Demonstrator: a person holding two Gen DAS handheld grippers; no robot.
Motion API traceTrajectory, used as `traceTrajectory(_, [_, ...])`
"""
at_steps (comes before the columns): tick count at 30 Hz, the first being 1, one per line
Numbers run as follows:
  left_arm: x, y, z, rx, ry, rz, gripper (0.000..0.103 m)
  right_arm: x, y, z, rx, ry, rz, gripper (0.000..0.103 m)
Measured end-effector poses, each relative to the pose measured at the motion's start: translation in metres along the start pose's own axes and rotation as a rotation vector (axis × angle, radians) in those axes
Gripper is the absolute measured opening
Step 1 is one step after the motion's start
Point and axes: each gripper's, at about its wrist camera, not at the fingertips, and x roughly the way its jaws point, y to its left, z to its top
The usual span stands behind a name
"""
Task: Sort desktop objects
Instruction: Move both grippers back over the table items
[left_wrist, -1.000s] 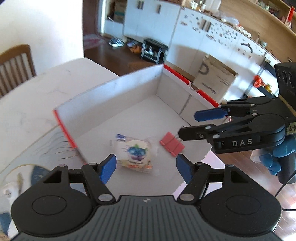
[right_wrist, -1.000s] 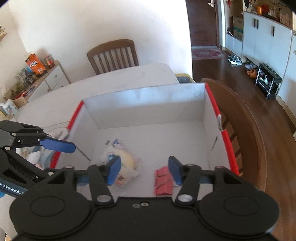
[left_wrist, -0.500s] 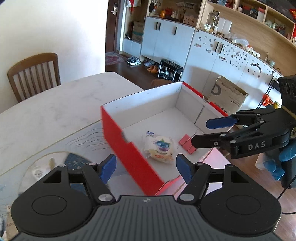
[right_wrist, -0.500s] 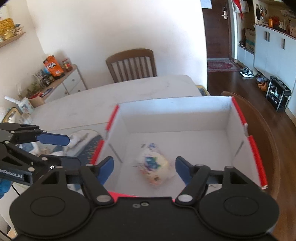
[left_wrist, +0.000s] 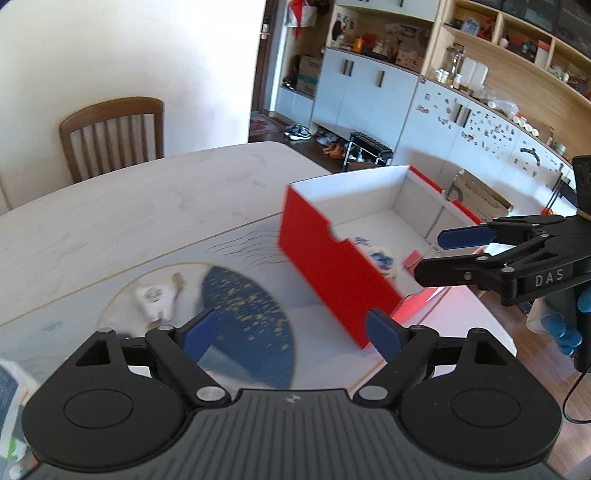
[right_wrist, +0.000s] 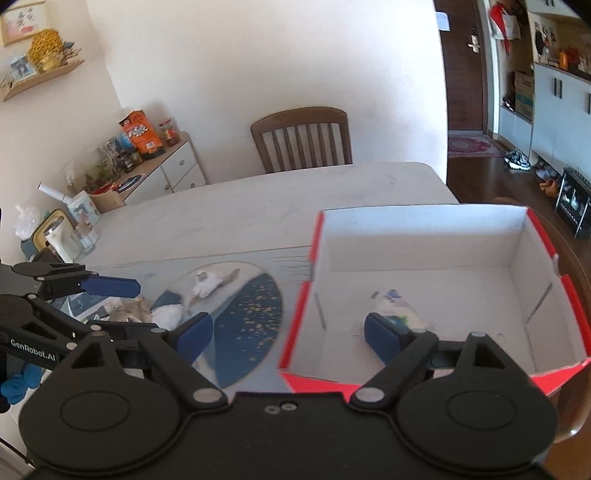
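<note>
Both claws, left claw (left_wrist: 291, 334) and right claw (right_wrist: 288, 334), freshly spread, empty; red, white-lined box (right_wrist: 424, 254) with snack packet (right_wrist: 397, 308).

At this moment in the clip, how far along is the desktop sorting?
Done: a snack packet and a small red item lie inside the red box. In hand: nothing; the left gripper and right gripper are empty, their jaws having just been opening. Left: a white object and crumpled items sit on the table mat.
</note>
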Motion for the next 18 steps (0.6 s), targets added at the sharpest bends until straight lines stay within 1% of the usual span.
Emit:
traceTrajectory(4, [-0.010,0.025,-0.014,-0.033,0.000,0.006,0.089,0.007,0.025,-0.002,-0.031,0.002,-0.004,0.089])
traceTrajectory(6, [-0.015,0.036,-0.023,-0.044,-0.010,0.014,0.094,0.012,0.036,-0.003,-0.037,0.005,-0.004,0.089])
traceTrajectory(7, [-0.018,0.041,-0.028,-0.049,-0.014,0.018,0.099,0.014,0.041,-0.004,-0.040,0.008,-0.007,0.090])
traceTrajectory(8, [-0.021,0.047,-0.033,-0.055,-0.018,0.025,0.102,0.016,0.047,-0.005,-0.041,0.011,-0.008,0.091])
traceTrajectory(10, [-0.025,0.058,-0.042,-0.063,-0.019,0.033,0.102,0.022,0.056,-0.009,-0.035,0.015,-0.010,0.093])
traceTrajectory(15, [-0.034,0.087,-0.066,-0.087,-0.007,0.064,0.102,0.038,0.077,-0.015,-0.025,0.033,-0.020,0.093])
traceTrajectory(18, [-0.040,0.102,-0.079,-0.085,-0.005,0.085,0.102,0.048,0.088,-0.019,-0.013,0.042,-0.029,0.093])
